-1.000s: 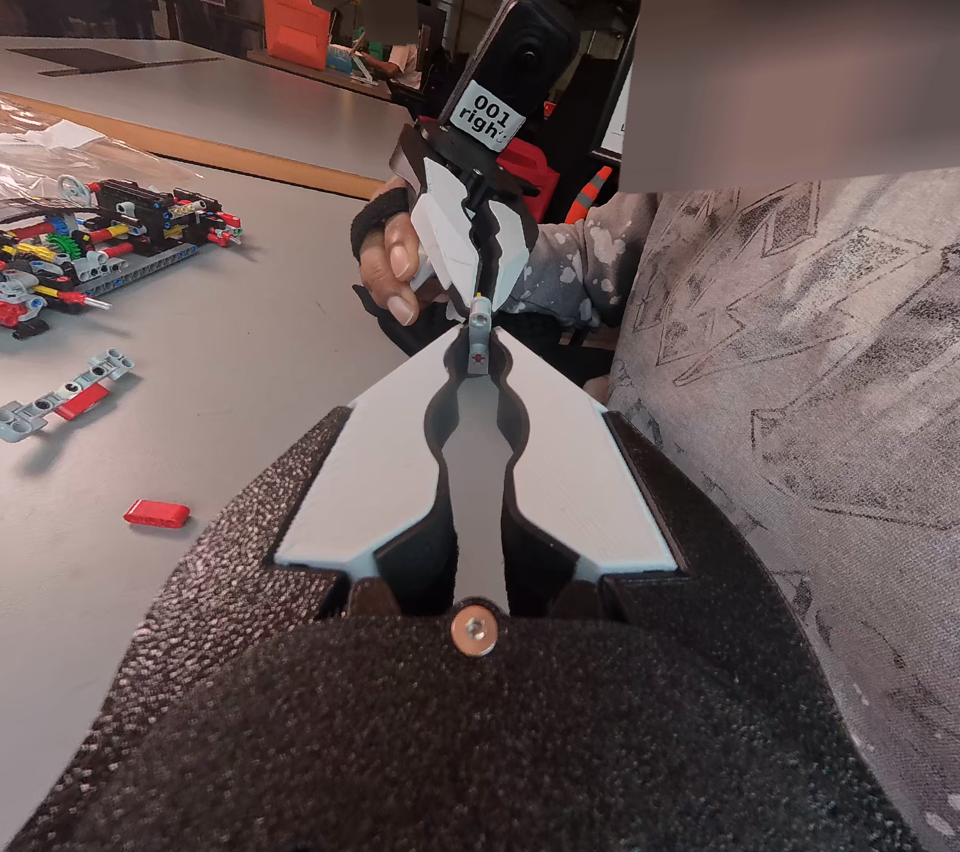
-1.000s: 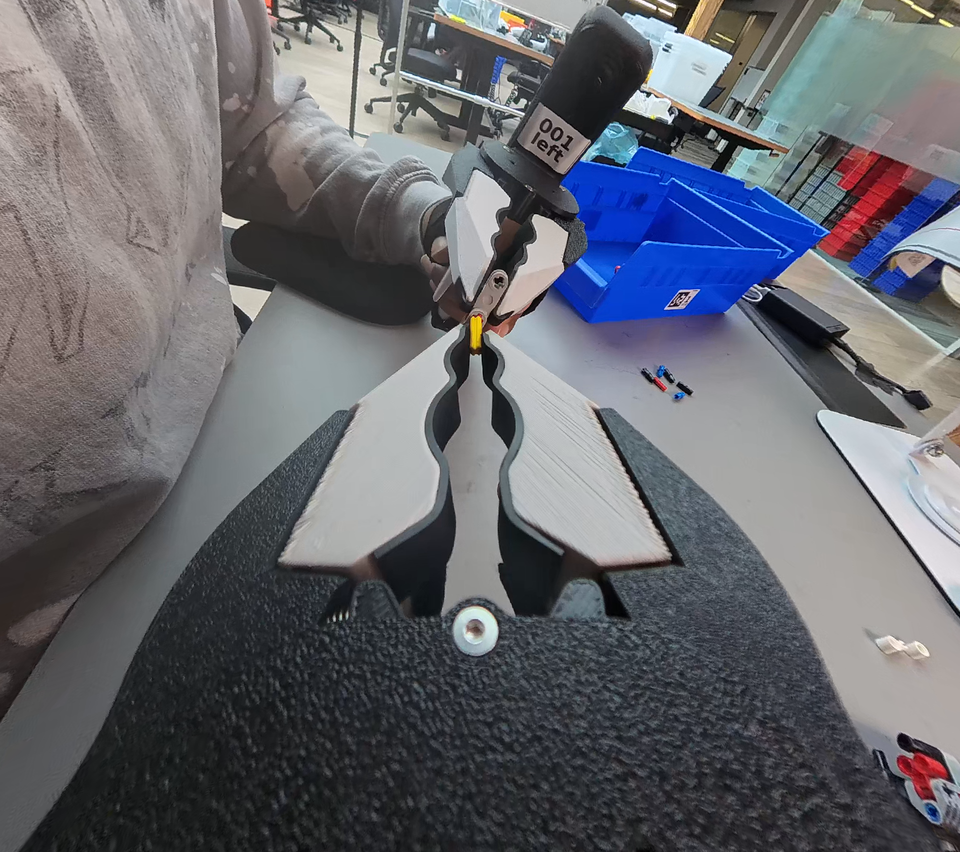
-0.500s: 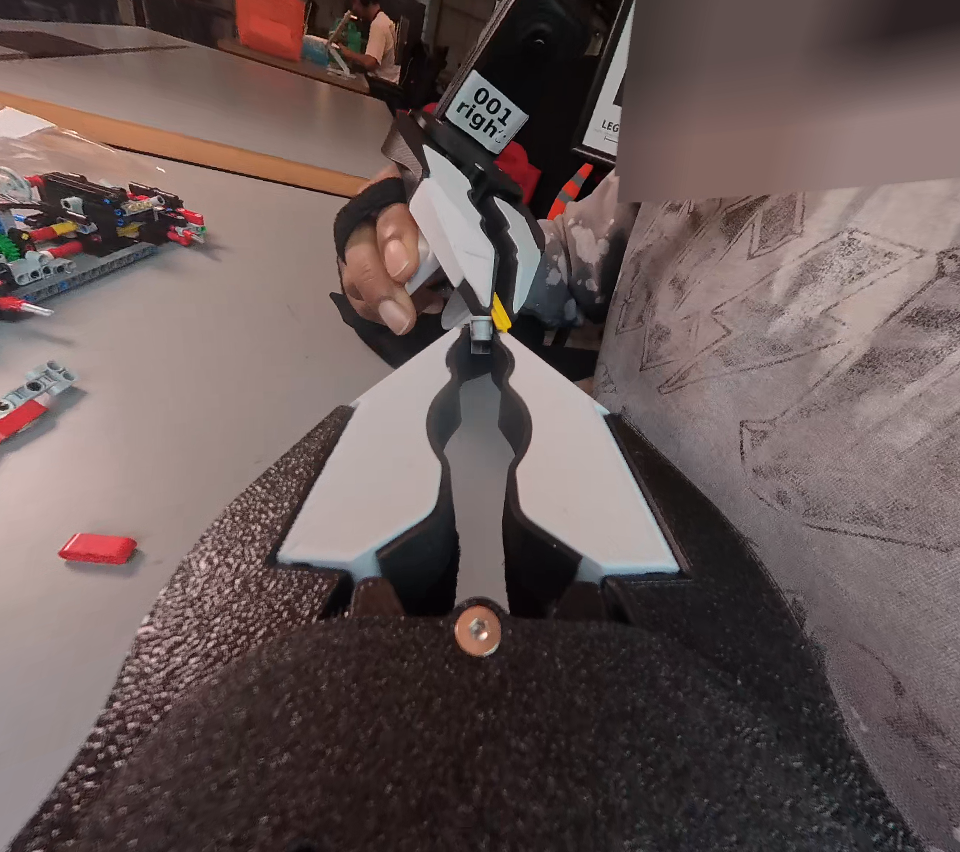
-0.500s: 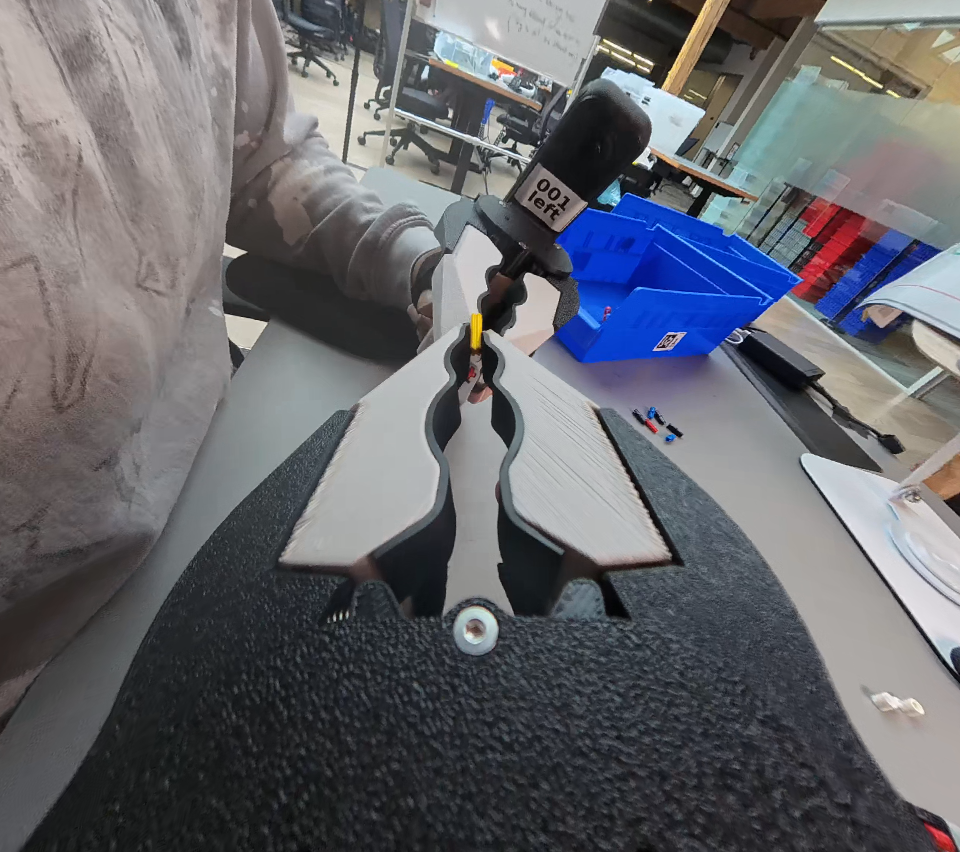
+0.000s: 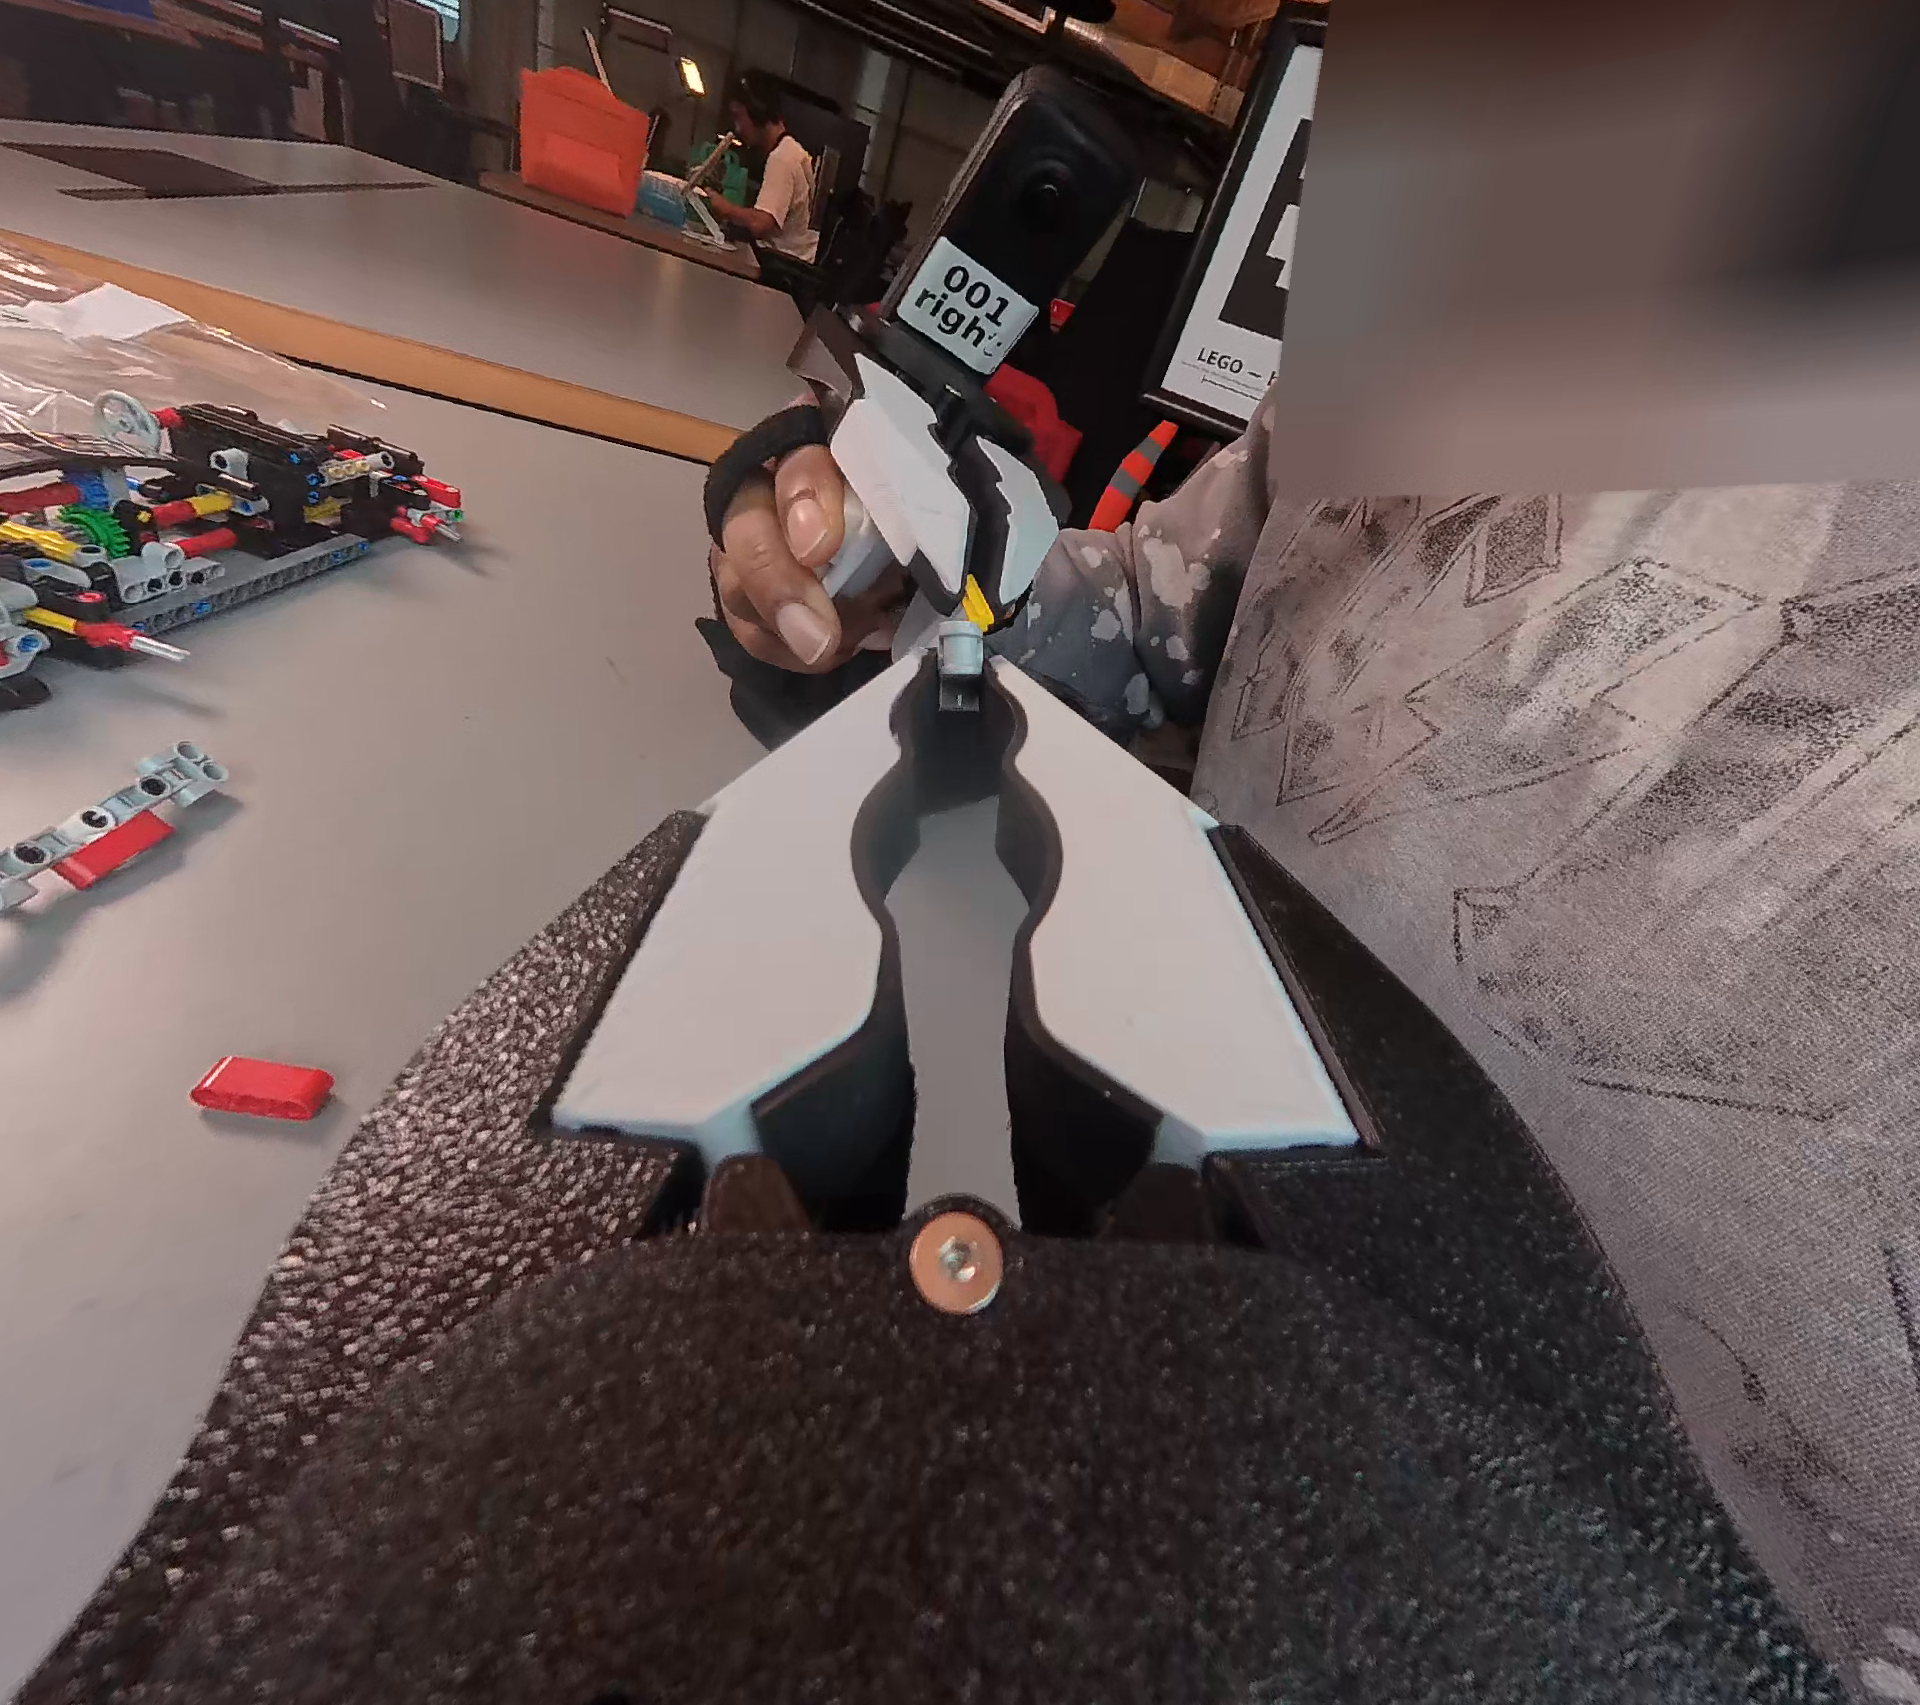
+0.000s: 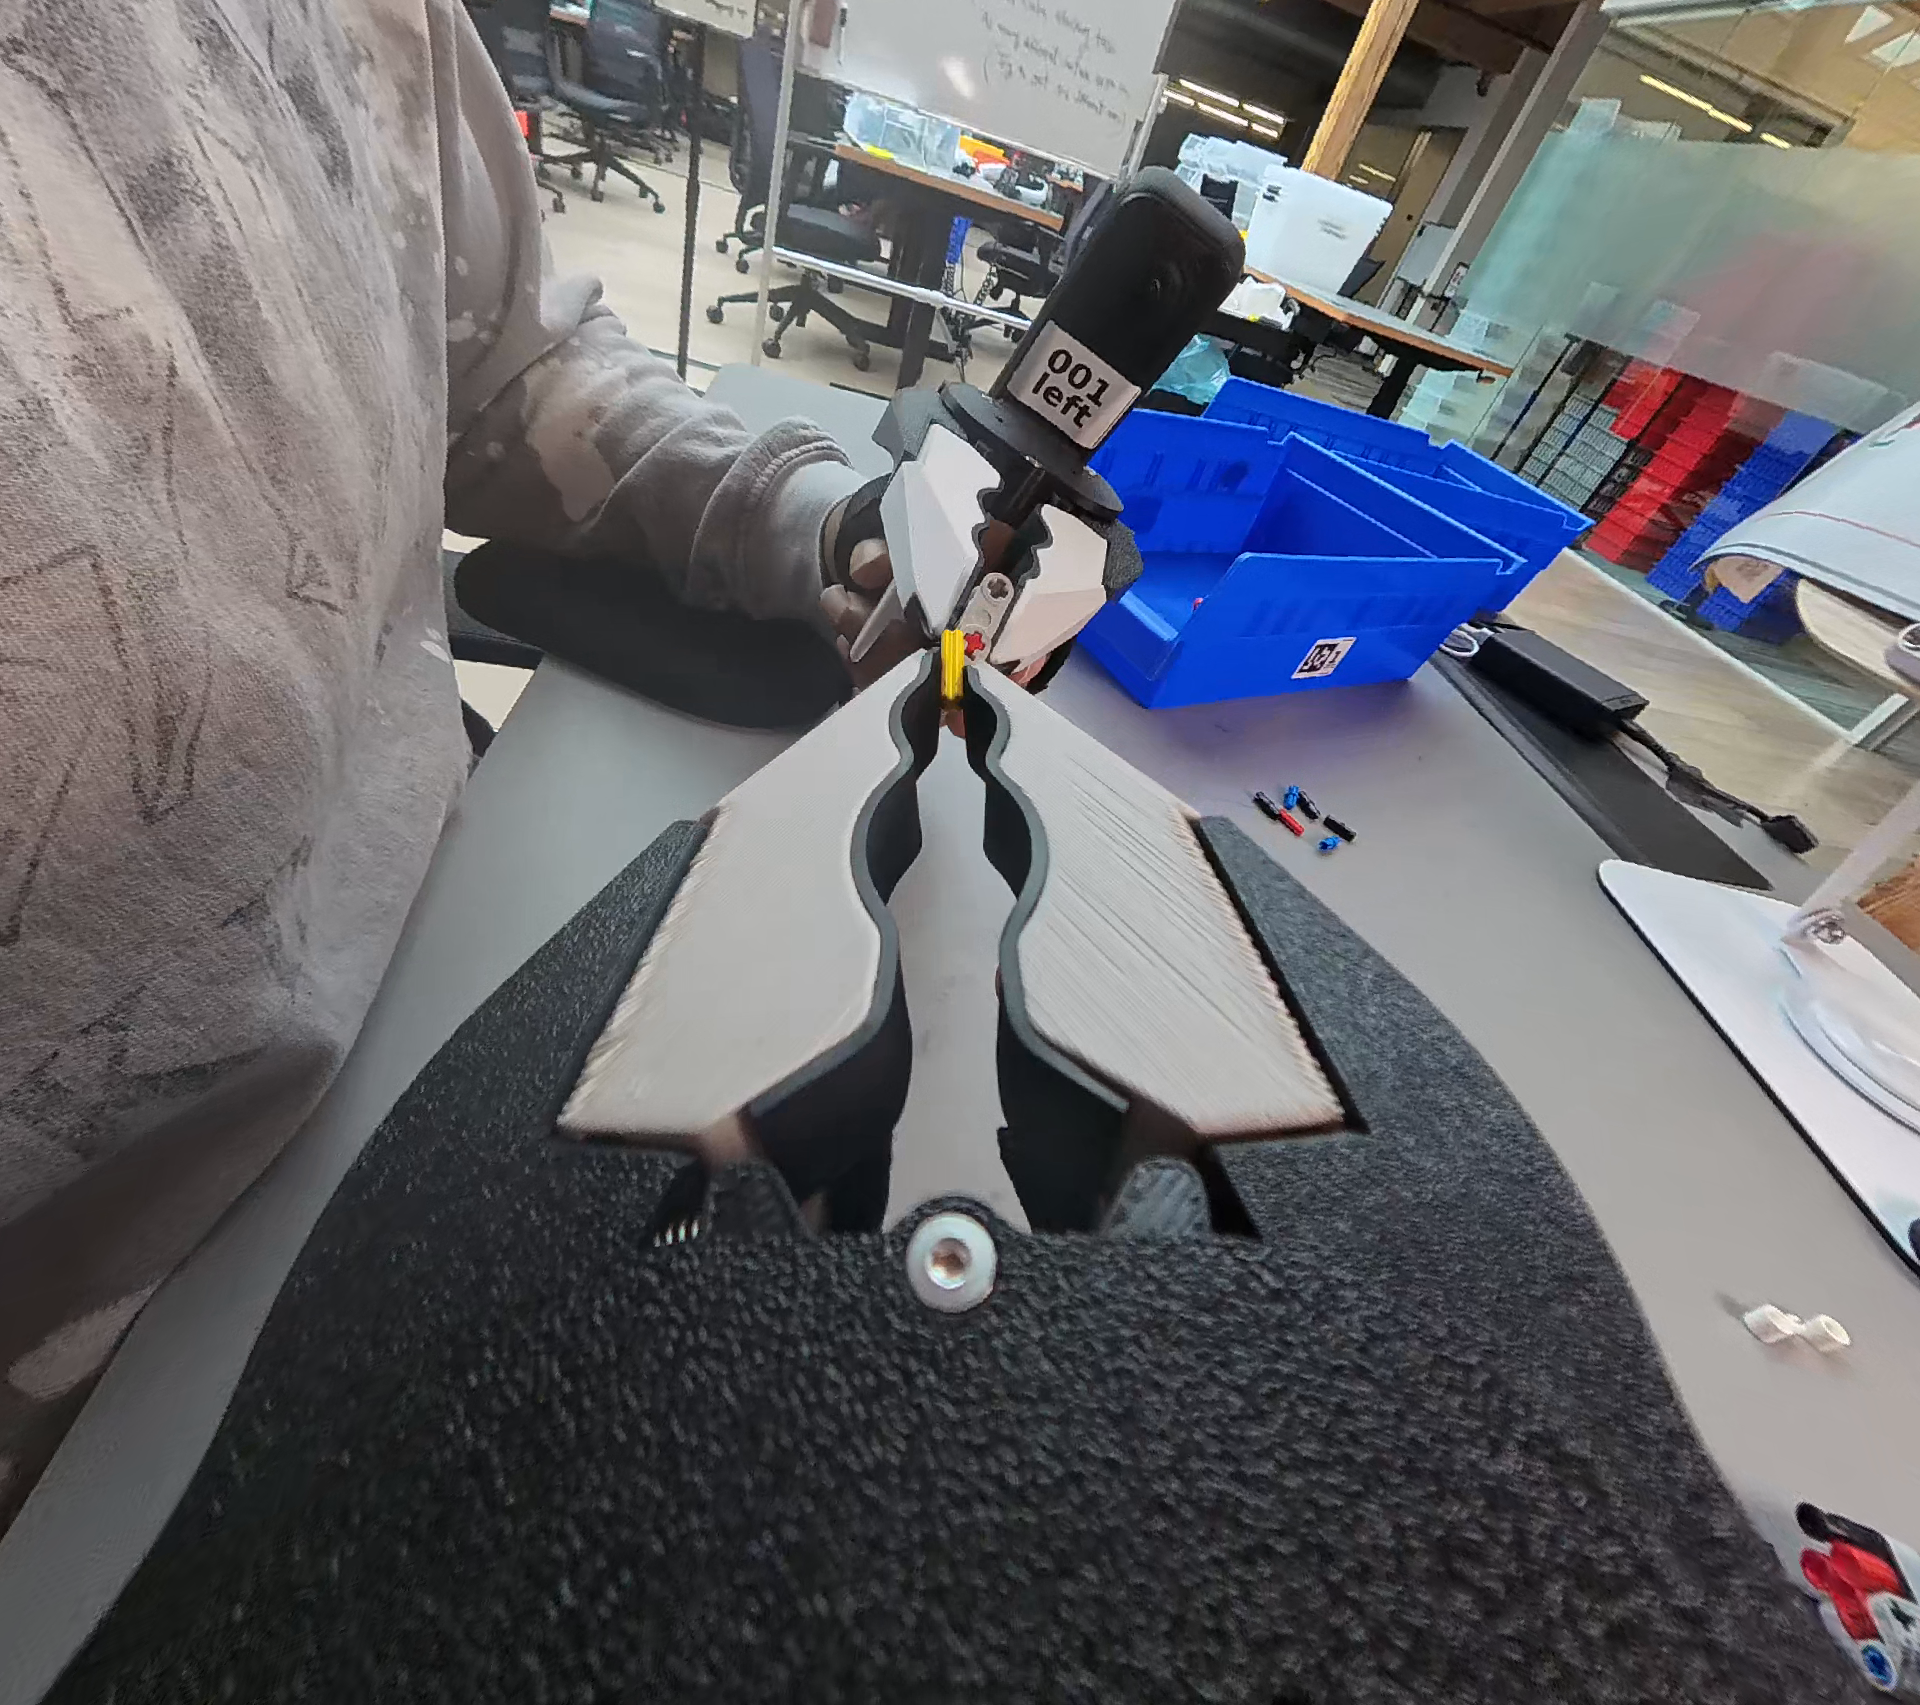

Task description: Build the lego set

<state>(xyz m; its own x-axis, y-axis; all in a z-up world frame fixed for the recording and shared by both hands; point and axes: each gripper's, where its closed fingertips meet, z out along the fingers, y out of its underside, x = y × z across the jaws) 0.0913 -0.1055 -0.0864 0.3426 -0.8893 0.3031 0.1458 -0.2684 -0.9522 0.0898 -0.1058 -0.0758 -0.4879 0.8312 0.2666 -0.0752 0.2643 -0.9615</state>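
Table (image 5: 436,782): grey, wide; it carries all the loose parts, and both grippers hang above its near edge, in front of the person's grey patterned sweater (image 5: 1558,824).
Blue bin (image 6: 1340,575): stands on the table behind the left gripper in the right wrist view, well apart from both claws.
Half-built model (image 5: 197,512): black, red and yellow, it lies far to the left in the left wrist view, well apart from the claws.
Left gripper (image 5: 958,681): its fingers are nearly together and they clamp a small grey connector (image 5: 958,653) at the very tips.
Right gripper (image 6: 951,679): its fingers are also narrow and they pinch a short yellow axle (image 6: 951,668) that stands upright between the tips.
Meeting point: the two claws face tip to tip; the yellow axle touches the grey connector, just beside a small red pin (image 6: 975,643) in it.
Change: one second ago the connector showed longer in front of the left tips; now it sits shorter and the yellow axle appears at its top. The right gripper leans more to the side than before.
Grey beam with red plate (image 5: 104,819): lies on the table, left of the claws.
Red piece (image 5: 262,1087): lies alone, near the left gripper's body.
Small pins (image 6: 1304,814): blue, red, black, scattered near the bin.
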